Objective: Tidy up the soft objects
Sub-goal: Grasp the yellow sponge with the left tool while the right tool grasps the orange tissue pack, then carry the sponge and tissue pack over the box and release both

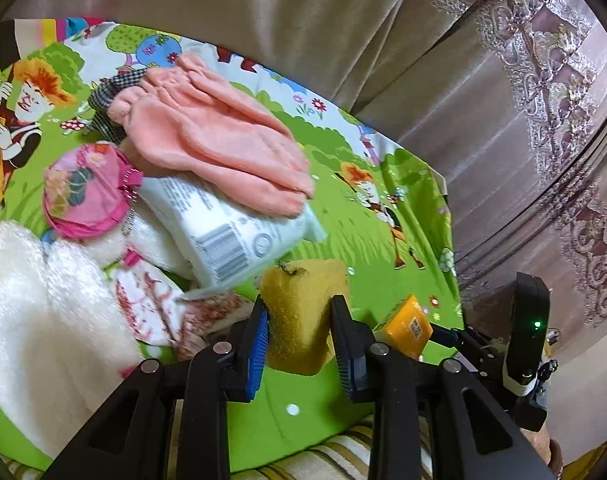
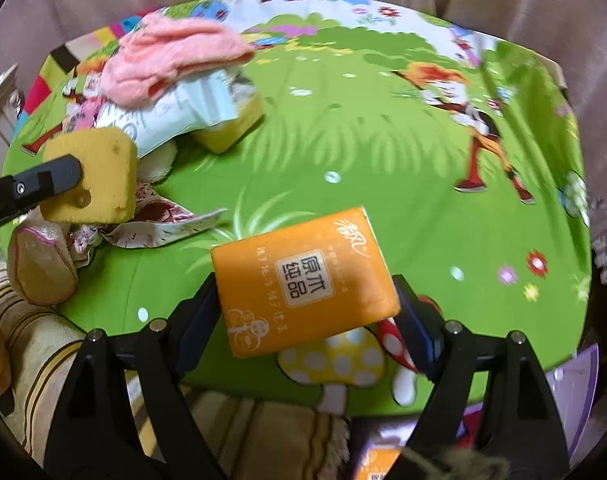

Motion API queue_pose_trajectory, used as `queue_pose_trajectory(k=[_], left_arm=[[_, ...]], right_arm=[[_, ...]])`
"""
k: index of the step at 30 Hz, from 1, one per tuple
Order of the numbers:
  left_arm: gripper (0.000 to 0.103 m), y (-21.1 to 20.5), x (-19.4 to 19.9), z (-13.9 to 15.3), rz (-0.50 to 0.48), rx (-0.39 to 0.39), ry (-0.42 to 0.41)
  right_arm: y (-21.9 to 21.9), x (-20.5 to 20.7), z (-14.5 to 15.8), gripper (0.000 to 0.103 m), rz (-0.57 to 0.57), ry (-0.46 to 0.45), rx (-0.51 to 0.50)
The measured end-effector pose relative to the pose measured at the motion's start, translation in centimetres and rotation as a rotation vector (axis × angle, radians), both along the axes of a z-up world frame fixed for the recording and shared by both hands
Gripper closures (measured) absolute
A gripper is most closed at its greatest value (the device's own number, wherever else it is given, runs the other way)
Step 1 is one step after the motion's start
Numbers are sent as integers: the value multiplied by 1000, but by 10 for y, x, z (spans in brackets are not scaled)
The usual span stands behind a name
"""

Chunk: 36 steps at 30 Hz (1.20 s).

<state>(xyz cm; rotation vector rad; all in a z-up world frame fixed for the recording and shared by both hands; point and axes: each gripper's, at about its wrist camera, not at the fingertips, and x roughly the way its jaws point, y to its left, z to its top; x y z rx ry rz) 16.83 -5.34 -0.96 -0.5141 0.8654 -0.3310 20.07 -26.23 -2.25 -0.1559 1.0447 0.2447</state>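
My left gripper (image 1: 299, 328) is shut on a yellow sponge (image 1: 303, 312) and holds it above the green cartoon cloth (image 1: 363, 232); the sponge also shows in the right wrist view (image 2: 95, 176). My right gripper (image 2: 307, 300) is shut on an orange tissue pack (image 2: 303, 280), held over the cloth's near edge; the pack also shows in the left wrist view (image 1: 407, 324). A pile lies at the left: pink towel (image 1: 215, 136), white wipes pack (image 1: 231, 232), pink pouch (image 1: 83, 192), white fluffy cloth (image 1: 43, 312).
A second yellow sponge (image 2: 231, 128) lies under the wipes pack (image 2: 175, 116). A patterned cloth (image 2: 159, 224) and a small tan pouch (image 2: 39, 268) lie at the near left. Beige curtains (image 1: 343, 20) hang behind. A striped cushion (image 2: 43, 360) sits below the cloth's edge.
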Motion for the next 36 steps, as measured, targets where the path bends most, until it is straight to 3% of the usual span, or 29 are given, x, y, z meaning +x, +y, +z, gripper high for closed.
queue_pose_trajectory(k=[15, 26, 36], left_arm=[[72, -66, -23, 18, -167, -101, 36], [72, -129, -47, 28, -346, -95, 85], [72, -174, -71, 30, -469, -66, 108]], right_arm=[[-74, -49, 30, 19, -159, -46, 54], [-135, -98, 52, 19, -259, -81, 51], [-195, -135, 53, 19, -389, -71, 63]])
